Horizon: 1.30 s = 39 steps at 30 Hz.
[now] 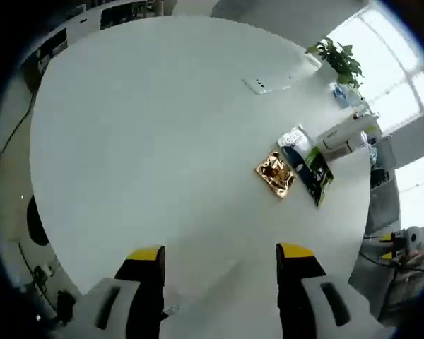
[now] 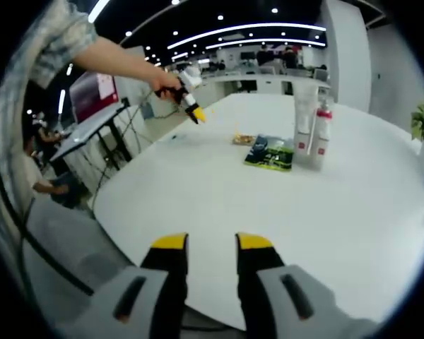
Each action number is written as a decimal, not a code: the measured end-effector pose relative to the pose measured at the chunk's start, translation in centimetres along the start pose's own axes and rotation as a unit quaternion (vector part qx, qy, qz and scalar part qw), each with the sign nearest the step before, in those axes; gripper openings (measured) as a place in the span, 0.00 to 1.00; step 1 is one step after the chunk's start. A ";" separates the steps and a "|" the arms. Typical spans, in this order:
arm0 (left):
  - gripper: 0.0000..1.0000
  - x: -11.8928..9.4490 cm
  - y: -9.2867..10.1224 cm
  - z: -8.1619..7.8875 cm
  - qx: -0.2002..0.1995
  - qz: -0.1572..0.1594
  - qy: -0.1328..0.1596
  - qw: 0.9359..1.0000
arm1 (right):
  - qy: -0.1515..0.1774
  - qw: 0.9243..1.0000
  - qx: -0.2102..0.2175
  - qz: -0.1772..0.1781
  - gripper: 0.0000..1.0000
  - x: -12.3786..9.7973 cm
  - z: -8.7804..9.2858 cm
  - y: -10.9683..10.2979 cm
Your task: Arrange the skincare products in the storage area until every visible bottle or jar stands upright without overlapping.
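While both yellow-tipped tongs, left tongs (image 1: 219,256) wide and right tongs (image 2: 206,243) narrow, hold nothing, we judge arranging barely begun: two white tubes (image 2: 312,128) stand upright beside flat sachets (image 2: 270,153) on the round white desk (image 2: 219,191).

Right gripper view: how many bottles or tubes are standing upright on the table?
2. A tall white tube and, at its right and close beside it, a white pump bottle with a red label, both just behind the flat green packet. Others may be hidden behind them.

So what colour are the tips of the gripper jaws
Yellow, on black jaws; clearest on the right gripper in the right gripper view.
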<state>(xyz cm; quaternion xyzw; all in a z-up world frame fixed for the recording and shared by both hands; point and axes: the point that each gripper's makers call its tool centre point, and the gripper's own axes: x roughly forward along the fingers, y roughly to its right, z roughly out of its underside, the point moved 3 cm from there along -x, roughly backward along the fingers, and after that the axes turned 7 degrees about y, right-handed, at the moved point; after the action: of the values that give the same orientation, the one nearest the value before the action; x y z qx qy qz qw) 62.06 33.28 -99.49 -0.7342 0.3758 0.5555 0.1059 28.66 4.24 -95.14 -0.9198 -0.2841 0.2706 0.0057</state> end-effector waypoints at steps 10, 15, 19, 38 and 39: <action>0.74 -1.0 -4.9 4.5 0.189 -0.036 -0.130 0.973 | -0.009 1.000 -0.002 0.000 0.24 0.1 0.3 0.0; 0.76 -0.6 -4.3 6.5 0.301 -0.003 -0.167 0.939 | -0.014 1.000 -0.003 0.000 0.24 0.2 0.4 0.0; 0.72 0.1 -4.7 7.2 0.342 -0.001 -0.180 0.922 | -0.018 1.000 -0.004 -0.002 0.23 0.3 0.6 -0.1; 0.44 0.7 -3.3 7.3 0.382 -0.023 -0.153 0.911 | -0.032 0.999 -0.004 -0.004 0.22 0.4 1.1 -0.1; 0.42 0.6 -2.6 7.6 0.386 -0.020 -0.152 0.910 | -0.033 0.999 -0.004 -0.005 0.22 0.4 1.1 -0.1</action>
<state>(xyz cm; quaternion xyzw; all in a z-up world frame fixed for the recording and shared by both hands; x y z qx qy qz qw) 58.31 39.21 -103.41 -0.5501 0.5255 0.4697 0.4479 28.37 4.37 -96.25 -0.9091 -0.2893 0.2996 -0.0058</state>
